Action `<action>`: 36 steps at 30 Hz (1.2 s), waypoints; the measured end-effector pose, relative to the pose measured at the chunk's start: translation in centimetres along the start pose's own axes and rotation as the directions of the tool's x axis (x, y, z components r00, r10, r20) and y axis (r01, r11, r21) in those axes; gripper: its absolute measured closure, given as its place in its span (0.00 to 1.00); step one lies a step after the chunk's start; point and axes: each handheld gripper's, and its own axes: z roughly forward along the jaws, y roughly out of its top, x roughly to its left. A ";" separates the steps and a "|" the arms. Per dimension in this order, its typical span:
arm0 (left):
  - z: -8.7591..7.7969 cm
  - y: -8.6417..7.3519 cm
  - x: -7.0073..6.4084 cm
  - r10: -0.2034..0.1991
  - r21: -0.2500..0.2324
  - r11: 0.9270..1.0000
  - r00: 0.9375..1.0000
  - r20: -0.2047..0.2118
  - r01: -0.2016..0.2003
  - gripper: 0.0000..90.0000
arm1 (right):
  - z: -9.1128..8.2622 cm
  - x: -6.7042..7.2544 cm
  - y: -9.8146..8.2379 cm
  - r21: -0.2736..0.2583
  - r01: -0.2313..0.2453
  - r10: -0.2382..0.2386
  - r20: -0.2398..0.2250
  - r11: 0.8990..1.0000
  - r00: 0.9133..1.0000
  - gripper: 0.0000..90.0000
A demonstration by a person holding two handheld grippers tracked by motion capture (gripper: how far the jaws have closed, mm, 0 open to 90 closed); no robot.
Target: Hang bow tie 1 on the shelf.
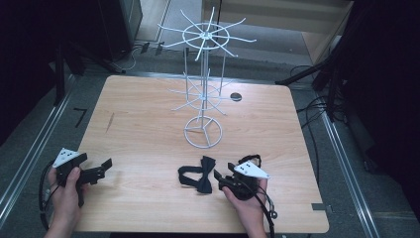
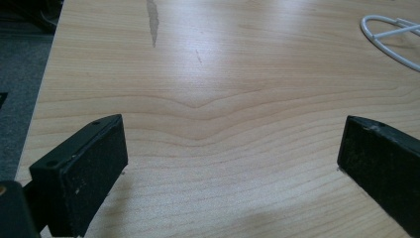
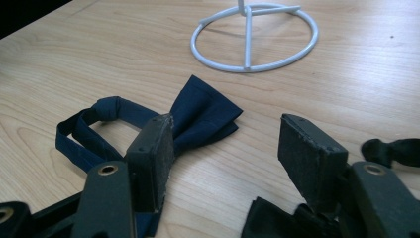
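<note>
Right tool (image 1: 221, 179) low over the table (image 1: 143, 134), jaws standing apart with nothing pinched between them. In the right gripper view one pad (image 3: 156, 158) sits in front of the dark bow tie (image 3: 200, 111), the other pad well off to the side over bare wood, so there is no grip yet. The bow tie (image 1: 200, 174) lies flat near the front edge of the table, just beside that tool, its strap looped out on the side away from the tool. A second dark strap (image 3: 391, 148) shows by the right jaw; whether it is part of the same tie I cannot tell.

Left tool (image 1: 96, 171) hangs over the near left part of the table, jaws wide apart, with only wood grain between them in the left gripper view.

Beyond the tie stands the white wire rack (image 1: 203, 89), its ring base (image 3: 255, 37) on the table and two tiers of spokes above.

By the look of it, this is the approach to the pick-up. The next move calls for sliding the right tool in until the tie's knot or wing sits between the pads, then closing firmly, since thin fabric can slip out.
</note>
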 end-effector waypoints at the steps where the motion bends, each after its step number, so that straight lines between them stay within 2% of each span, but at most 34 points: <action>1: 0.0 0.0 0.0 0.000 0.000 1.000 1.000 0.000 0.000 0.00 | 0.1 0.1 0.0 0.004 0.008 -0.008 0.002 1.000 1.000 0.44; 6: 0.0 0.0 0.0 0.000 0.000 1.000 1.000 0.000 0.000 0.00 | 1.2 1.2 -0.1 0.036 0.033 -0.034 0.005 0.999 0.999 0.43; 10: 0.0 0.0 0.0 0.000 0.000 1.000 1.000 0.000 0.000 0.00 | 1.9 1.6 -0.1 0.050 0.011 -0.012 0.022 0.999 1.000 0.40; 14: 0.0 0.0 0.0 0.000 0.001 1.000 1.000 0.001 0.000 0.00 | 2.4 1.9 -0.2 0.062 0.008 -0.009 0.022 0.998 1.000 0.40; 21: 0.0 0.0 0.0 -0.002 0.001 1.000 1.000 0.002 0.002 0.00 | 3.5 2.9 -0.4 0.101 0.012 -0.010 -0.016 0.995 1.000 0.39; 23: 0.0 0.0 0.0 -0.001 0.001 1.000 1.000 0.002 0.001 0.00 | 3.7 3.1 -0.5 0.112 0.030 -0.028 -0.016 0.993 0.999 0.39; 28: 0.0 0.0 0.0 0.000 0.001 1.000 1.000 0.002 0.000 0.00 | 3.9 3.1 -0.4 0.137 0.024 -0.021 -0.019 0.990 1.000 0.40; 30: 0.0 0.0 0.0 0.000 0.002 1.000 1.000 0.002 0.000 0.00 | 3.9 3.2 -0.4 0.141 0.038 -0.036 -0.017 0.989 0.999 0.41; 31: 0.0 0.0 0.0 0.000 0.001 1.000 1.000 0.002 0.000 0.00 | 4.0 3.4 -0.5 0.144 0.068 -0.067 -0.010 0.987 0.998 0.43; 32: 0.0 0.0 0.0 0.000 0.001 1.000 1.000 0.002 0.000 0.00 | 4.0 3.4 -0.5 0.144 0.068 -0.067 -0.010 0.987 0.998 0.43; 33: 0.0 0.0 0.0 0.000 0.001 1.000 1.000 0.002 0.000 0.00 | 3.9 3.8 -0.5 0.154 0.114 -0.116 0.006 0.981 0.993 0.49; 34: 0.0 0.0 0.0 0.000 0.001 1.000 1.000 0.002 0.000 0.00 | 3.9 3.8 -0.5 0.154 0.114 -0.116 0.006 0.981 0.993 0.49; 35: 0.0 0.0 0.0 0.000 0.001 1.000 1.000 0.001 0.000 0.00 | 3.9 4.0 -0.6 0.155 0.141 -0.144 0.007 0.978 0.990 0.61; 36: 0.0 0.0 0.0 0.000 0.001 1.000 1.000 0.001 0.000 0.00 | 3.8 4.0 -0.6 0.153 0.148 -0.151 0.005 0.977 0.989 0.65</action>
